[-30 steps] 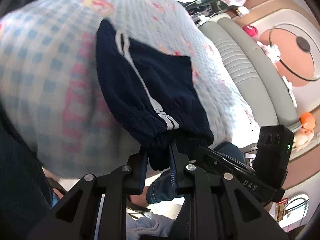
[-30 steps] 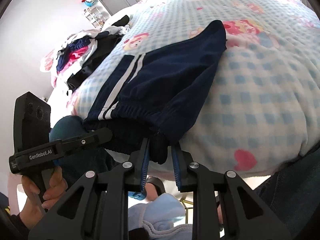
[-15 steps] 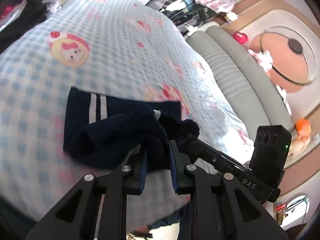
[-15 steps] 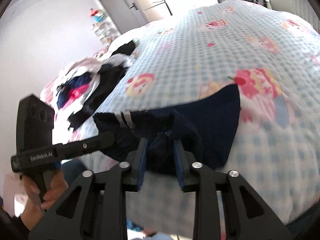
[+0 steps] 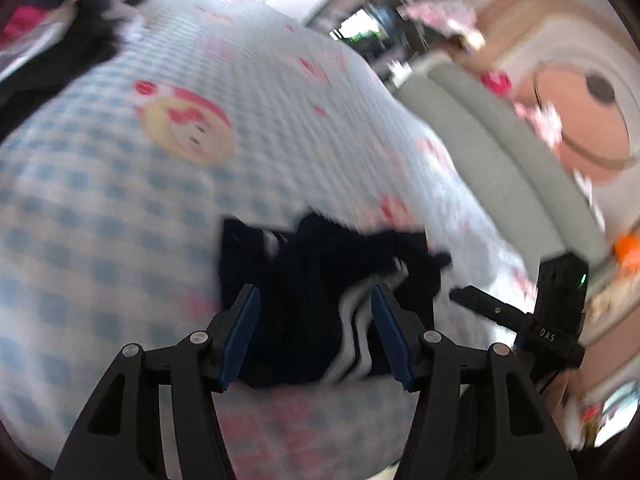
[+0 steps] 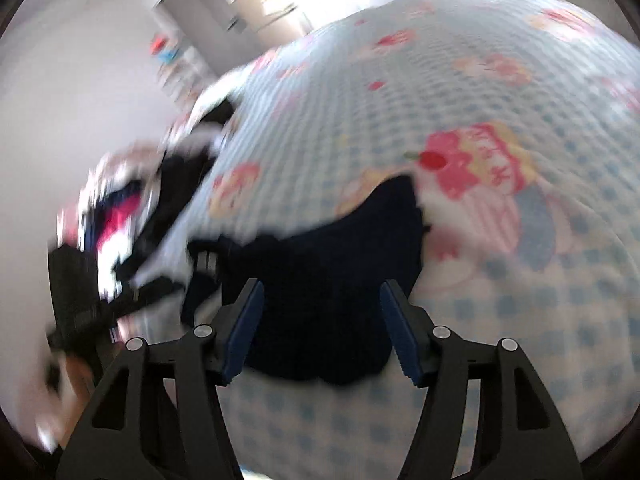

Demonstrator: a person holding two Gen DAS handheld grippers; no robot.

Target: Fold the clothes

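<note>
So both tongs are letting go here. The left tongs (image 5: 316,328) have their blue pads spread and opening wider, with the navy shorts (image 5: 320,304) lying between them but not pinched, as far as the blur lets me tell. Same story on the right tongs (image 6: 322,330): jaws opening, dark fabric in the gap, pads clear of it.

The shorts sit near the edge of the bed, on the blue-checked cartoon-print blanket (image 5: 120,208), bunched into a doubled-over heap with the white side stripes (image 5: 356,332) showing on the near layer. My read is that the fold has been laid down and the release is the point: you drop both corners together so the top layer lands square on the bottom one instead of getting dragged sideways.

It looks lumpy though, not flat, so I'd guess it wants a smoothing or another fold before it counts as done. In the left view you can see the other handheld unit (image 5: 556,300) just to the right of the shorts, so the hands are working close together.

There's a heap of other clothes (image 6: 132,216) further up the bed, well apart, presumably the queue. Both views are pretty motion-blurred.
</note>
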